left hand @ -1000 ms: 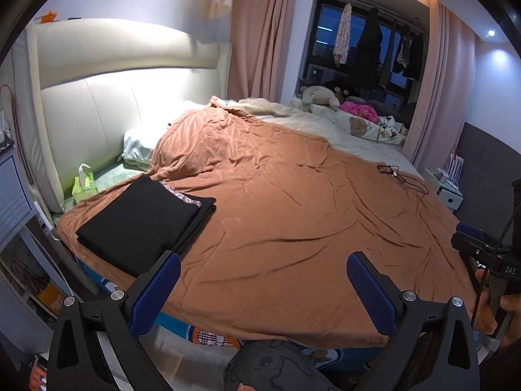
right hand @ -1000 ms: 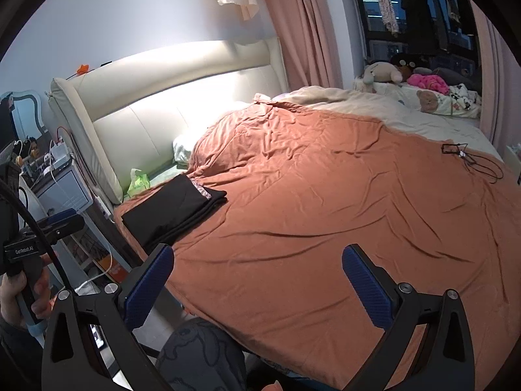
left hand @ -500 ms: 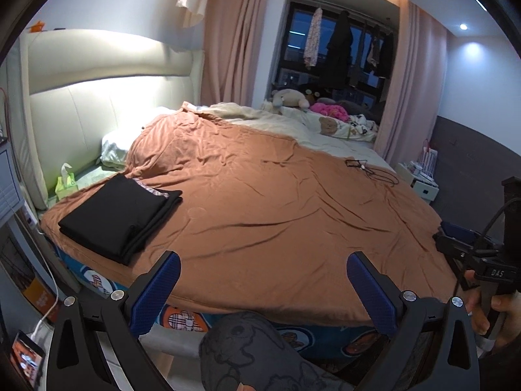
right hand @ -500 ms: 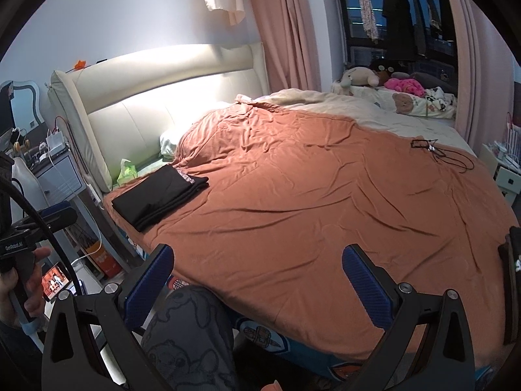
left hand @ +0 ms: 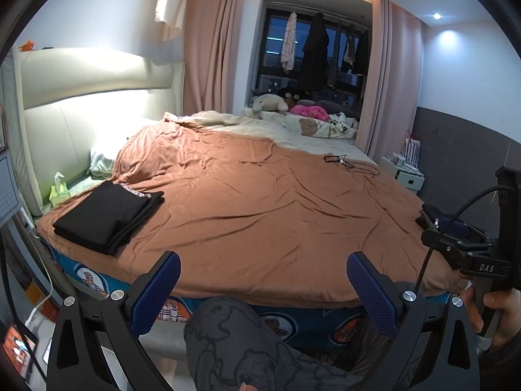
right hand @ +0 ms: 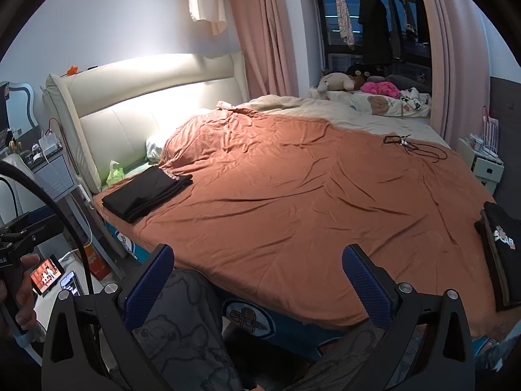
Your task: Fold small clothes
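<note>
Left wrist view: "DAS" on right tool point(left hand: 456, 244); both tools agape

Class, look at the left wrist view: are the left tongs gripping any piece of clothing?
No. The left tongs are open with nothing between them, and the folded black clothes lie apart.

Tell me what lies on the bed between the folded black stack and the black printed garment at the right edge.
In the right wrist view, only bare orange cover lies between the stack and the printed garment.
</note>
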`<action>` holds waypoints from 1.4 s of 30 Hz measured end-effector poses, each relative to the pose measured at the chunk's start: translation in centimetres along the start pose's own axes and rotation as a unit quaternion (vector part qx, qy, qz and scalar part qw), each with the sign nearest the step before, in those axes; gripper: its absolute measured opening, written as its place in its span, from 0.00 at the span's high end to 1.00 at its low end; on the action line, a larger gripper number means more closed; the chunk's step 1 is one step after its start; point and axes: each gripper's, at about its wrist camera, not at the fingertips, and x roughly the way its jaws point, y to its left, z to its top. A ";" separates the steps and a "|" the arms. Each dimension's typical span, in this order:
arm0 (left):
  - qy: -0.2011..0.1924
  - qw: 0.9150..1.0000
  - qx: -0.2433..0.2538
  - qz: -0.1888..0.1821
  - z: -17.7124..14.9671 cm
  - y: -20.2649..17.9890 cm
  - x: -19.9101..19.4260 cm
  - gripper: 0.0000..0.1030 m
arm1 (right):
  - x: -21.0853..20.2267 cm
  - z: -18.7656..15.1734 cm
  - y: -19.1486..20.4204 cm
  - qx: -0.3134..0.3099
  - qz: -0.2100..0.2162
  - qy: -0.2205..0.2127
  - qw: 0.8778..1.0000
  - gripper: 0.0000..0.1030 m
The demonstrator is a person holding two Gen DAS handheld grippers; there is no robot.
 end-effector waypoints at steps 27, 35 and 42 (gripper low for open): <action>-0.027 1.000 0.011 0.009 -3.2 -1.7 1.0 0.00 | 0.1 -4.7 0.4 0.019 -0.030 -0.023 0.999 0.00; -0.022 1.000 0.008 0.009 -3.5 -1.6 1.2 0.00 | -0.2 -5.0 0.3 0.015 -0.038 -0.022 0.999 0.00; -0.022 1.000 0.002 0.016 -3.6 -1.5 1.0 0.00 | -0.3 -5.0 0.2 0.013 -0.039 -0.023 0.999 0.00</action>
